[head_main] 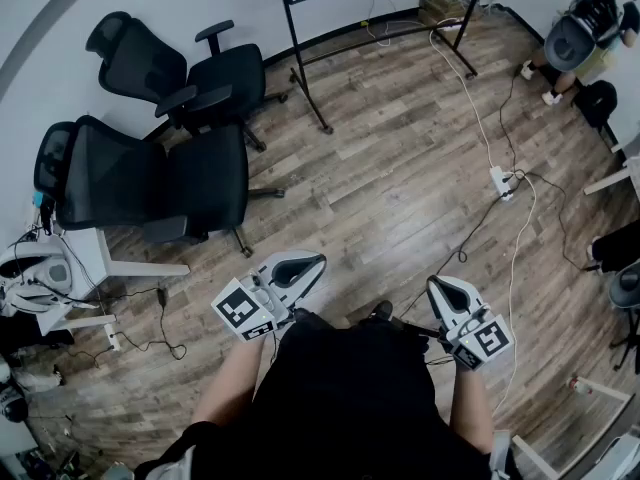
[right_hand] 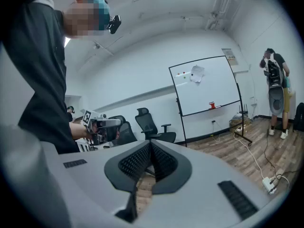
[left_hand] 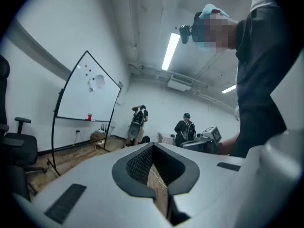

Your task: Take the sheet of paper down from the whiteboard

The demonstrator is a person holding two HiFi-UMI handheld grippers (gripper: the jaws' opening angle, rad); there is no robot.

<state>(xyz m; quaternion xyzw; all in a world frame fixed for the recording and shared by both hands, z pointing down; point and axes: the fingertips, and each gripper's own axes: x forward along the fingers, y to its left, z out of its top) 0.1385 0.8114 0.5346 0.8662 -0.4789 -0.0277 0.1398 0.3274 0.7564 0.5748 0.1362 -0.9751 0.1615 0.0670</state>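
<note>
The left claw (head_main: 306, 262) and the right claw (head_main: 440, 284) are both pressed together, and nothing is in them. The person holds them low in front of the body, over the wood floor (head_main: 400, 168). The sheet of paper (right_hand: 197, 73) is stuck high up on the whiteboard (right_hand: 209, 87), and it looks a bit crumpled. It is far from both claws. A small red thing (right_hand: 212, 105) sits on the board's ledge, lower down. Two black chairs (head_main: 150, 183) stand by the wall, to the left of the board. A white power strip (head_main: 503, 181) lies on the floor with long cords. Another person (right_hand: 275, 89) stands to the right of the board
</note>
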